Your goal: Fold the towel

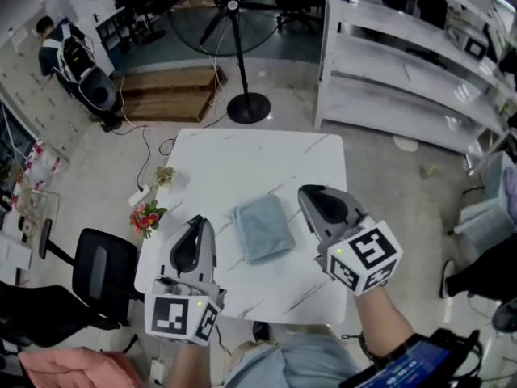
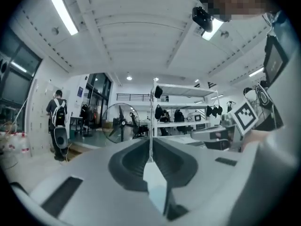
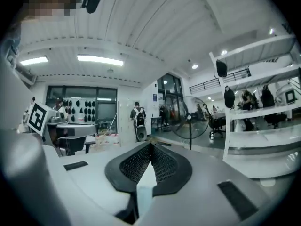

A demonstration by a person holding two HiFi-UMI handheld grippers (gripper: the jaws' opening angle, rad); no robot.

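Towel [image 1: 263, 226]: teal, folded into a small rectangle, lies flat near the middle of the white marble table [image 1: 242, 156], a bit closer to the near edge, its long side slightly skewed to the table edges. Nothing touches it. Left claw [image 1: 198, 220] sits over the near left part of the table, just left of the towel, pointing toward the far edge. In the left gripper view the left claw [image 2: 150, 150] has its jaws pressed together with nothing between them. Right claw [image 1: 308, 192] sits over the right side of the table, just right of the towel and apart from it. In the right gripper view the right claw [image 3: 151, 150] is also closed up tight and empty. Both gripper views look level across the room, not down at the table. They show a standing fan [image 1: 234, 23], white shelving [image 1: 404, 71] and a person with a backpack [image 1: 69, 51]. Each gripper view catches the other gripper's marker cube at its edge. On the floor off the left edge of the table: a bunch of flowers [image 1: 147, 215] and a black office chair [image 1: 101, 273]. A wooden platform [image 1: 170, 94] lies on the floor beyond the far left corner.
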